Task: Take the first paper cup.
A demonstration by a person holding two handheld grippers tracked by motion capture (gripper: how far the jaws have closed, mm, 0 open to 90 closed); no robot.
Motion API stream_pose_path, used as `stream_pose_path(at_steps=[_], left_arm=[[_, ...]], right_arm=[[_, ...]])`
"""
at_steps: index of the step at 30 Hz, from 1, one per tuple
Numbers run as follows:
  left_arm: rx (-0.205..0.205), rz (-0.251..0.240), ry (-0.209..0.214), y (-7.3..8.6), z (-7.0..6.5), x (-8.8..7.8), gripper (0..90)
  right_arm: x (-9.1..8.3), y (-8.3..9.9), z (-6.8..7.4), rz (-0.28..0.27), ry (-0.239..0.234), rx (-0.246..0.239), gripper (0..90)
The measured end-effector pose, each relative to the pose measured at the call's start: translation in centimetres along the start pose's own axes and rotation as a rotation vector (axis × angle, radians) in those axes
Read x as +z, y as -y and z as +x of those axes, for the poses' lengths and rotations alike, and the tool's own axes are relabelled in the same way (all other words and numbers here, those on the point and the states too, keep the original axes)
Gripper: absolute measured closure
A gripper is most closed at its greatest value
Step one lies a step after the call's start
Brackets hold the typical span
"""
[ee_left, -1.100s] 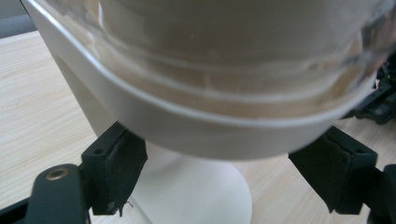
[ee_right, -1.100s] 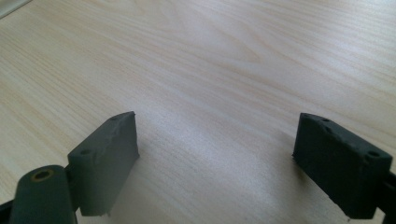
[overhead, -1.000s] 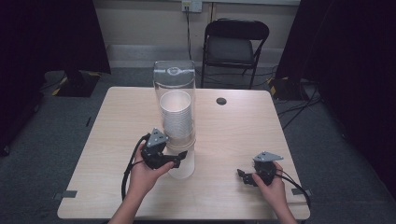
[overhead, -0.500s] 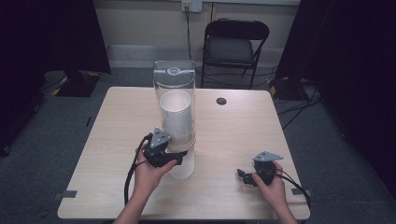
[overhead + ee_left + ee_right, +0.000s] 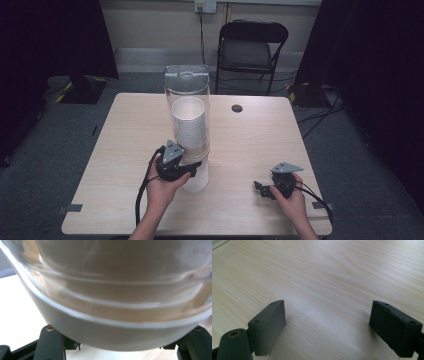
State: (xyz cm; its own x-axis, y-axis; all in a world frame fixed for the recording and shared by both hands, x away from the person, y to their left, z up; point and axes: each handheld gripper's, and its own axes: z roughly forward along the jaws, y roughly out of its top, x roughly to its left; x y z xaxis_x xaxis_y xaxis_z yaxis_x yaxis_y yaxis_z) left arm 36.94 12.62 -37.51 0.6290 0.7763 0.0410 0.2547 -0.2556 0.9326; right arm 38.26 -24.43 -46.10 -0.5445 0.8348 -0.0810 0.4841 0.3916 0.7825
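Two jaws of your left gripper (image 5: 192, 170) have just been closing, and they now clamp the bottom cup (image 5: 195, 180) that sticks out below the clear dispenser tube (image 5: 187, 87); in the left gripper view the white cup wall (image 5: 112, 332) sits between the black jaws, under the tube's lip; the stack of cups (image 5: 189, 125) stands inside the tube near the middle of the table (image 5: 125, 150); you look to be at the grasp step of drawing one cup out; next, I judge, you need a straight pull down and toward you, firm enough to free one cup yet light enough not to crush it or drag a second; your right gripper (image 5: 265, 190) rests near the table's right front, jaws well apart with bare wood between them; no brand, label or writing can be read anywhere.
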Motion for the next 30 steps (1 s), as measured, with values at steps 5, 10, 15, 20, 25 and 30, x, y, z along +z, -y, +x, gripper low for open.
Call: stream_pose_path(at_steps=[5, 10, 15, 20, 25, 30], left_arm=[[-0.005, 0.005, -0.006, -0.09, -0.15, 0.05, 35.6], [-0.021, 0.01, -0.018, -0.26, -0.22, 0.16, 35.3], [-0.059, -0.005, -0.009, -0.01, -0.06, 0.51, 33.6], [-0.066, -0.019, -0.037, 0.39, -0.08, 0.82, 26.5], [-0.051, -0.014, -0.029, 0.46, -0.38, 0.88, 35.8], [-0.059, -0.03, -0.042, 0.67, -0.7, 0.94, 36.7]], right_arm=[[0.0, 0.0, 0.0, 0.0, 0.0, -0.001, 13.2], [0.01, -0.03, -0.02, 0.002, -0.001, 0.002, 13.1], [0.05, -0.05, -0.07, 0.002, -0.004, 0.0, 13.0], [0.06, -0.06, -0.1, 0.002, -0.006, -0.002, 12.9], [0.06, -0.06, -0.11, 0.002, -0.006, -0.002, 12.9], [0.06, -0.06, -0.11, 0.002, -0.006, -0.002, 12.9]])
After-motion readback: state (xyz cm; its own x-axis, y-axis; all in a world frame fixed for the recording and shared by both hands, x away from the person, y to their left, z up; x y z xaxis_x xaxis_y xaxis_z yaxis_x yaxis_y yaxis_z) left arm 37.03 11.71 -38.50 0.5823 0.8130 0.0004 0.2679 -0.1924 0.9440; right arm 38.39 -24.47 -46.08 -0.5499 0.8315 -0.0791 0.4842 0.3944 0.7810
